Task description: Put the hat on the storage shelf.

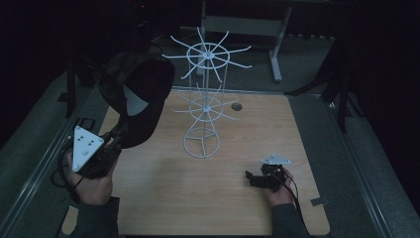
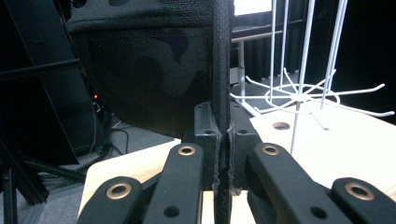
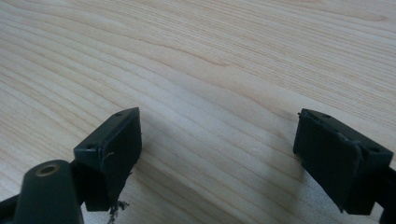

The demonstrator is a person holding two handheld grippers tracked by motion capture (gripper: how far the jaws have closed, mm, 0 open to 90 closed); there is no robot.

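A dark camouflage cap (image 1: 136,94) hangs in the air over the table's left side, held by its brim. My left gripper (image 1: 116,136) is shut on that brim, and in the left gripper view the cap (image 2: 154,70) rises from between the closed jaws of the left gripper (image 2: 223,135). A white wire display stand (image 1: 205,99) with two tiers of radiating hooks stands at the table's middle, to the right of the cap; the stand (image 2: 299,88) is beyond the cap. My right gripper (image 1: 250,177) rests low at the front right, open, and the right gripper (image 3: 217,149) has bare wood between its jaws.
The light wooden table (image 1: 218,198) has a small round hole (image 1: 236,106) near its back edge. Grey floor and a dark frame surround the table. A white table leg (image 1: 277,44) stands behind the stand.
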